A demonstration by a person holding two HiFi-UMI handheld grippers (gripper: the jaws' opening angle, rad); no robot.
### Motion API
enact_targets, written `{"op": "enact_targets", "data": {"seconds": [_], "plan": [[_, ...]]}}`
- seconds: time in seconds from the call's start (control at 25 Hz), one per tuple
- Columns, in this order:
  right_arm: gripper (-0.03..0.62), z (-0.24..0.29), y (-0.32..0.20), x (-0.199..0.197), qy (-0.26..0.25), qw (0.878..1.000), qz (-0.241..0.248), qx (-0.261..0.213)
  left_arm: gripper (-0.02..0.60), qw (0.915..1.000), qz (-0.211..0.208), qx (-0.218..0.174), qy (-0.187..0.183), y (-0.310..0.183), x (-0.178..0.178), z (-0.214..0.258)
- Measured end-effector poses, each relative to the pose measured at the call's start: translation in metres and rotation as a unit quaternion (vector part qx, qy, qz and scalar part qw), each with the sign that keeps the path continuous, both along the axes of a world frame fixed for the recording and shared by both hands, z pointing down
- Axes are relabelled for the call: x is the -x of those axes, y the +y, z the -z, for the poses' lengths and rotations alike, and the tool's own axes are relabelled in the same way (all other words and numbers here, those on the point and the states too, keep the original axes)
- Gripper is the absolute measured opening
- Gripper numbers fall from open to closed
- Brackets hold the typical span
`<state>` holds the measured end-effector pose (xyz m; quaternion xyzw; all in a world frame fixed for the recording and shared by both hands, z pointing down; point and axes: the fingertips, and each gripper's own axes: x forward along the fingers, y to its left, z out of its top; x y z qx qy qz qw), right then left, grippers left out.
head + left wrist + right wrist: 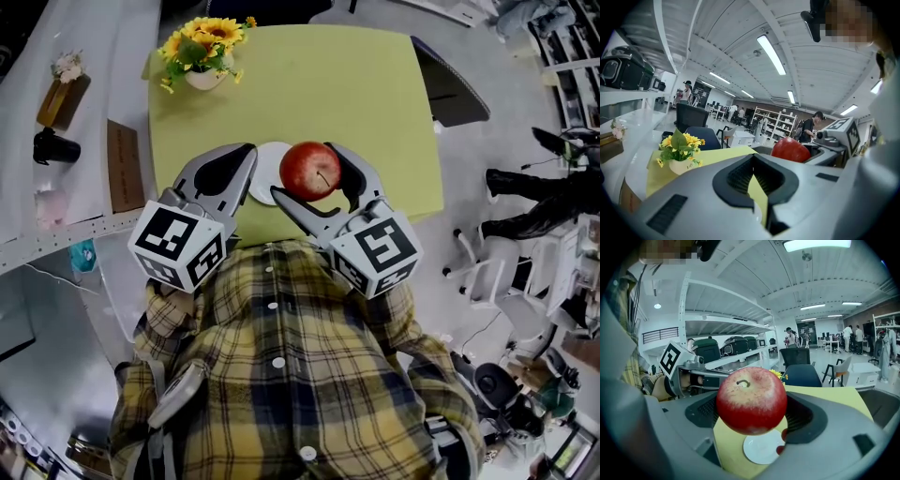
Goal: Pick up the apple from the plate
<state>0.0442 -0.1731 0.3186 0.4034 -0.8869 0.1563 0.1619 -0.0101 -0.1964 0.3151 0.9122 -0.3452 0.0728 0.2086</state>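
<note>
A red apple [310,169] is clamped between the jaws of my right gripper [309,174], lifted clear of the small white plate [264,174]. In the right gripper view the apple [751,399] fills the gap between the jaws, stem up, and the bare plate [761,450] lies below it on the yellow-green table [375,94]. My left gripper [242,161] is just left of the plate, shut and holding nothing. From the left gripper view, the apple [790,150] shows at the right, beyond my left gripper [757,177].
A pot of yellow flowers [204,52] stands at the table's far left corner. A grey shelf [66,141] with small items runs along the left. A dark chair [455,84] is at the table's right side. People stand far off in the room.
</note>
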Motion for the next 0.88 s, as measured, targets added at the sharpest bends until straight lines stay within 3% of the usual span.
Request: {"op": "enact_targets", "data": {"seconds": [0.88], "plan": [[0.403,-0.005,-0.003,0.007,0.020,1.000,0.015,0.000,0.008,0.9999,0.007,0.007,0.001,0.002,0.012,-0.005]]}}
